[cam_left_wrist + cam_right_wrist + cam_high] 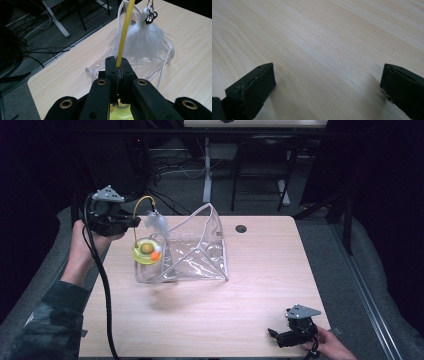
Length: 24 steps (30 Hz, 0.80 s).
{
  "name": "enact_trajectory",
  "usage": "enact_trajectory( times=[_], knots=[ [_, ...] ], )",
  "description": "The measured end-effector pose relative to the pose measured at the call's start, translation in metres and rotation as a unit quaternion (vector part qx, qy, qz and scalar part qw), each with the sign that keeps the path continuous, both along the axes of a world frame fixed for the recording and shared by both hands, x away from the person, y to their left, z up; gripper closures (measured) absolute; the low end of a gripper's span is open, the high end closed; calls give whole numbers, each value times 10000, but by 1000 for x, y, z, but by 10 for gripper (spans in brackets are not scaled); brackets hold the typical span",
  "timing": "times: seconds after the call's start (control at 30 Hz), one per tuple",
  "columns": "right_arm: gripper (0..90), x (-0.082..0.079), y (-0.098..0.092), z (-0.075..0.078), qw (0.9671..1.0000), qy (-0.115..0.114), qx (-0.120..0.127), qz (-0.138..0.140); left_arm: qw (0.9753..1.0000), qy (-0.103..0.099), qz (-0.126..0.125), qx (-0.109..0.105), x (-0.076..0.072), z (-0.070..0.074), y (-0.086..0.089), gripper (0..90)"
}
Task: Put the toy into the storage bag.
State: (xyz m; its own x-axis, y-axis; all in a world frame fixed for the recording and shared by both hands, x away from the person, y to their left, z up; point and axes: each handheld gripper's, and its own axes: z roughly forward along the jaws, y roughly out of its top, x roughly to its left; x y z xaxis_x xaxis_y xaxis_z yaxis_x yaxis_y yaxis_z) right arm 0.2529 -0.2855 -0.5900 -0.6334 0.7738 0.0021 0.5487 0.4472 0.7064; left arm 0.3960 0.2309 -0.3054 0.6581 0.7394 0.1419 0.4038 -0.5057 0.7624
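A cat toy hangs over the table's left side: a round yellow base [146, 251] with small balls, a curved yellow wand [139, 209], and a white feather tuft [158, 223] with little bells [151, 17]. My left gripper [131, 222] is shut on the yellow wand [125, 32], holding the toy above the near left edge of a clear plastic zip bag [197, 250] that stands open on the wood. The right gripper [273, 334] rests open low over the table's near right corner, nothing between its jaws [327, 82].
The light wood table [250, 290] has a dark round grommet [241, 228] near its far edge. Beyond it are desk legs, chair frames and cables on a dark floor. Grey padding borders the table's left and right sides.
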Motion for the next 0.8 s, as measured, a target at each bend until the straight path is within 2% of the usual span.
enact_trajectory(
  times=[0.17, 0.47, 0.8],
  knots=[
    [0, 0, 0, 0, 10000, -1, -3, -3, 10000, 22, -31, 11, 4, -1, -4, 882],
    [0, 0, 0, 0, 10000, 0, -6, -4, 9998, 150, -120, 46, 16, -11, -14, 882],
    [0, 0, 0, 0, 10000, 0, 0, -1, 9995, 249, -207, -35, 27, -22, -24, 882]
  ],
)
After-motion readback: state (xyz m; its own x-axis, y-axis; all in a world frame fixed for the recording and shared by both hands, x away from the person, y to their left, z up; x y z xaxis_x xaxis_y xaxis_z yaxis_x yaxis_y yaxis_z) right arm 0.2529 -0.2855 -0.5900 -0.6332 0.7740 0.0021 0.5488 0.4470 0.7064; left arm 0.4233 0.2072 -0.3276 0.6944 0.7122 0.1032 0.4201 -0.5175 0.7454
